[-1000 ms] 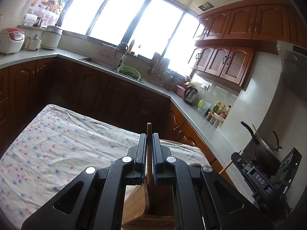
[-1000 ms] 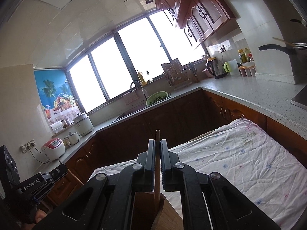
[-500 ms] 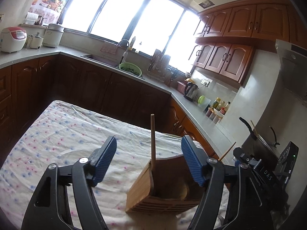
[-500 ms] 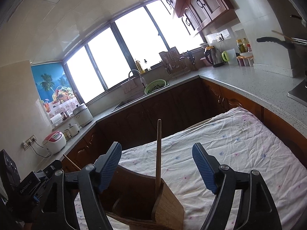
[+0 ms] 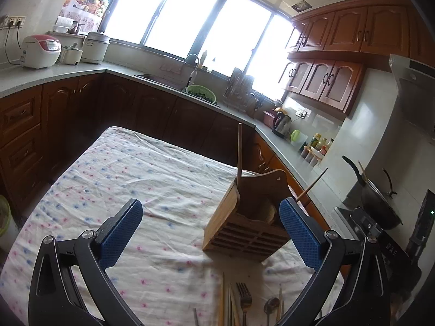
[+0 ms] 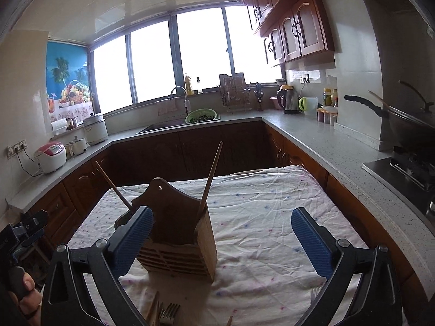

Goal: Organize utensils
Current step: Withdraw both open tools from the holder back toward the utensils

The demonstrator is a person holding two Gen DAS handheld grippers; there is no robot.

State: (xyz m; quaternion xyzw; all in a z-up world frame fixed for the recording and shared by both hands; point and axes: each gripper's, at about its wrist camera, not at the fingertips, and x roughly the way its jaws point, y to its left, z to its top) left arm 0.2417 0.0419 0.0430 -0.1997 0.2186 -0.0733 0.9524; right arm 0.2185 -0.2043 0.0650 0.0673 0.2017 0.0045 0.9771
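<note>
On the left wrist view first: left gripper (image 5: 210, 233) spread wide, blue-padded fingers (image 5: 122, 232) far apart and clasping nothing. Between and beyond them, a wooden utensil holder (image 5: 246, 218) standing upright on the bench (image 5: 122, 179), which wears a white cloth dotted pink and blue. Holds one chopstick (image 5: 239, 152) rising nearly upright from its left compartment, and a second chopstick (image 5: 311, 186) leaning out to the right from the far side. Close to the lower edge, loose on the cloth between the fingers: a fork (image 5: 244, 298), a spoon (image 5: 272, 305) and several more chopsticks (image 5: 221, 301), lying side by side, partly cut off by the frame. Off to the right, a wok (image 5: 378, 198) on the stove.

From the right wrist view: right gripper (image 6: 220, 241) likewise gaping, fingers (image 6: 311, 241) well apart with nothing held. Same utensil holder (image 6: 179, 233) seen just behind the left-hand finger, toward the left of the gap. One chopstick (image 6: 210, 179) slanting up to the right from the holder's right compartment, the other chopstick (image 6: 112, 186) slanting up to the left. Fork tines (image 6: 168, 313) at the bottom edge, near the holder's base. Rice cooker (image 6: 51, 156) on the far counter at left, kettle (image 6: 289, 100) on the counter by the window.
</note>
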